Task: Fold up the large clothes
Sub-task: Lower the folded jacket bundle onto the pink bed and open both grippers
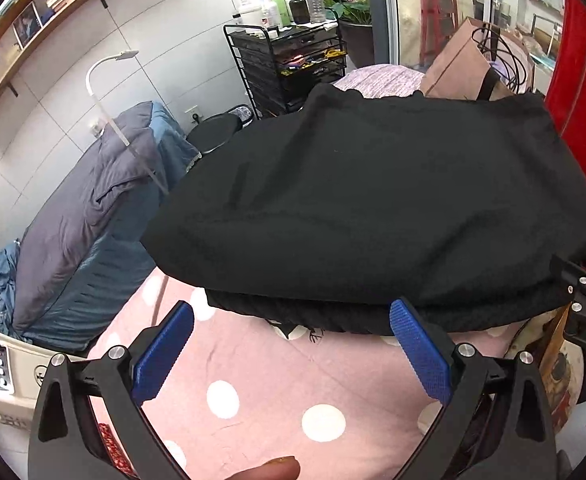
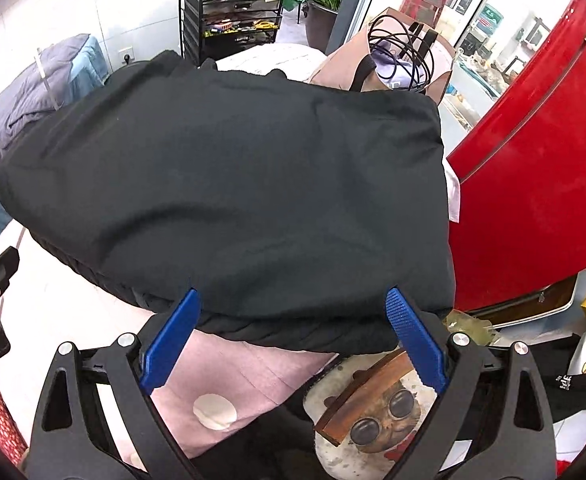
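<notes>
A pink polka-dot blanket (image 1: 253,364) is covering the bed and carrying everything here; a bare strip of it is showing along the near edge, in front of both tools. A black garment (image 1: 357,208), folded into a thick, wide bundle, is lying across the middle of that blanket and filling most of both views; its smooth top layer is overhanging a ribbed black layer (image 1: 305,316) that is peeking out along the near edge; its right side is reaching close to the right edge of the bed, beside a red refrigerator (image 2: 533,168). A grey and blue duvet (image 1: 89,216) is lying heaped off the left edge of the bed. A black drawer cart (image 1: 293,68) loaded with bottles is standing beyond the far edge, and a brown paper bag (image 2: 377,60) with a coiled black cable is sitting just behind the garment's far right corner. A cushion printed with a cat in sunglasses (image 2: 389,420) is lying at the near right corner, under the right tool.

The left tool (image 1: 293,348) is hovering at the garment's near edge toward its left side, with its 2 blue fingers (image 1: 165,352) spread wide and gripping nothing; the right finger's tip is just touching the ribbed hem. The right tool (image 2: 293,340) is likewise splayed and empty, with its 2 finger tips resting against the garment's near edge toward the right.
</notes>
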### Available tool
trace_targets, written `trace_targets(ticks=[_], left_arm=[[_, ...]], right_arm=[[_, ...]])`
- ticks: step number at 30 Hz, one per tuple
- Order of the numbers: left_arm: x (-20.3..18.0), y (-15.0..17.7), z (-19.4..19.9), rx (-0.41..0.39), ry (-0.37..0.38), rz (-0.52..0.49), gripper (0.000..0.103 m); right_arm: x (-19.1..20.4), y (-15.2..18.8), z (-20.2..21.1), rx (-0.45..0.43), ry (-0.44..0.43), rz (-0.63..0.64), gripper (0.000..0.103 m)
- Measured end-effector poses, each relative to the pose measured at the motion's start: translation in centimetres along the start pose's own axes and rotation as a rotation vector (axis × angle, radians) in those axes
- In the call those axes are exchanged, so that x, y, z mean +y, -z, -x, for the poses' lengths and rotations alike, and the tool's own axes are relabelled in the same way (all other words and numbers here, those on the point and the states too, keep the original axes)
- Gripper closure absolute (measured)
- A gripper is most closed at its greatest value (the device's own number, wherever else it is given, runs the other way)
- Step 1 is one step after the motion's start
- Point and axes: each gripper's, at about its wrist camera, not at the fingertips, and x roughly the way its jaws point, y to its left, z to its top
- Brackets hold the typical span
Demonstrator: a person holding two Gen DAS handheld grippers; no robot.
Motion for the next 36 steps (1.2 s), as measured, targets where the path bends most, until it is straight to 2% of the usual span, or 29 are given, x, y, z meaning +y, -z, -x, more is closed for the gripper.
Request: trace_targets(ticks=[13, 19, 26, 31, 36], left_arm=[[-0.8, 0.2, -0.6, 0.032, -0.011, -0.027, 0.006], [-0.9, 0.1, -0.9, 0.043, 0.006, -0.021, 0.006], [-1.2, 0.6, -0.6, -0.002, 0.004, -0.035, 0.006], [-1.3, 0.4, -0.8, 0.027, -0.014, -0.041, 0.006], [-1.0, 0.2, -0.7, 0.021, -0.016, -0.017, 0.006]], right_arm=[[1.0, 0.2, -0.5, 0.018, -0.014, 0.031, 0.010], [1.0, 0.2, -0.8, 0.028, -0.018, 0.030, 0.010], [1.4, 0.3, -0.8, 0.017, -0.012, 0.043, 0.010], [1.7, 0.3, -0.7, 0.005, -0.003, 0.055, 0.010], [2.0, 0.4, -0.6, -0.002, 0.001, 0.066, 0.010]])
